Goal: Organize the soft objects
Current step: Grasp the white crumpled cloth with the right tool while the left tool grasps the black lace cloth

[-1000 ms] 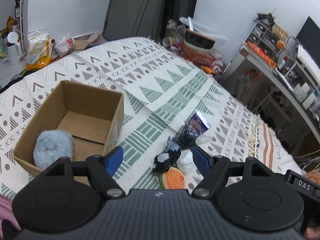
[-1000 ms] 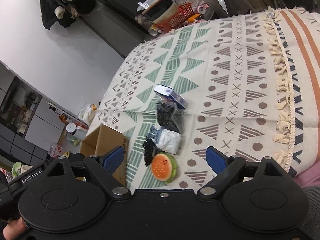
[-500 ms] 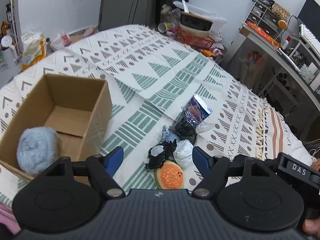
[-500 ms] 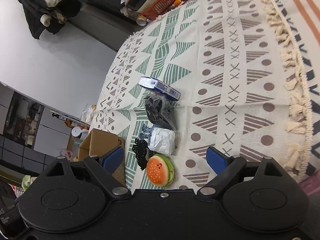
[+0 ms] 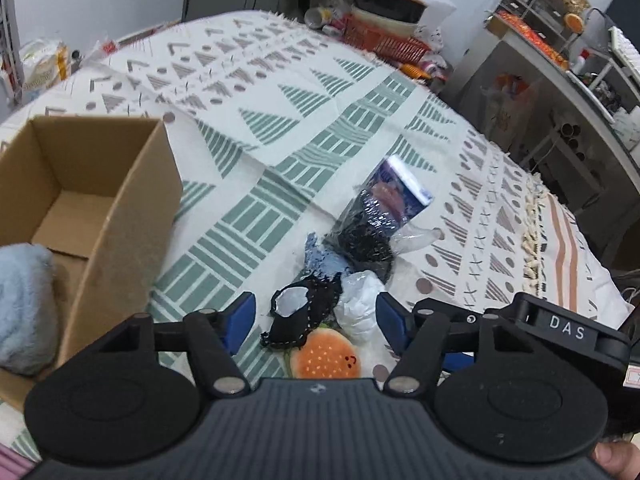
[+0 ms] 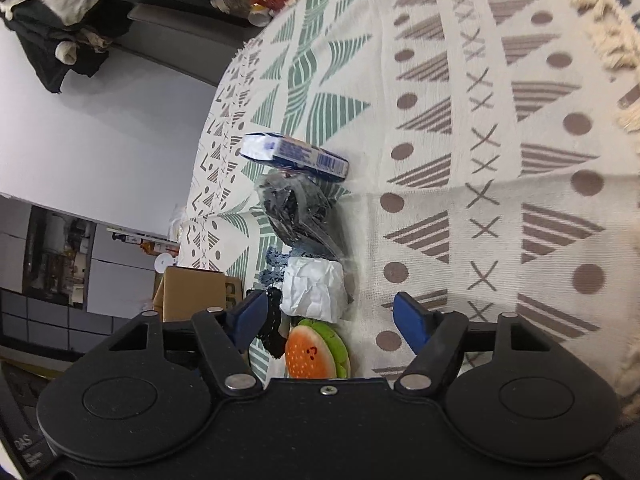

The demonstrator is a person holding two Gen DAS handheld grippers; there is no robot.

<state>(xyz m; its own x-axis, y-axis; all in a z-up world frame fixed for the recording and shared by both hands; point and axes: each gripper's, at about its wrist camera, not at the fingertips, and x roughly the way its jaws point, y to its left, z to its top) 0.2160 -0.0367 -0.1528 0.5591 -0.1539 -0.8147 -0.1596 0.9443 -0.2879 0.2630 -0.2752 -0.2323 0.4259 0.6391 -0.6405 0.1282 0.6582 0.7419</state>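
Seen from the left tongs (image 5: 312,318), the box (image 5: 120,200) sits to their left with a towel (image 5: 22,304) inside. The burger toy (image 5: 324,358) lies between the tips, the lace piece (image 5: 300,316) and wrapped packet (image 5: 384,204) beyond it.

- Both views are brightly and evenly lit by soft indoor light; its source is not visible.
- Shadows on the patterned cloth (image 5: 360,92) are faint and short.
- Strong fisheye bending curves the cloth's edges, worst from 12 to 3 o'clock in the right wrist view.
- Glare glints on the plastic-wrapped packet (image 5: 394,196).
- The right wrist view smears toward 1 o'clock; the tassel fringe (image 6: 592,12) is blurred.
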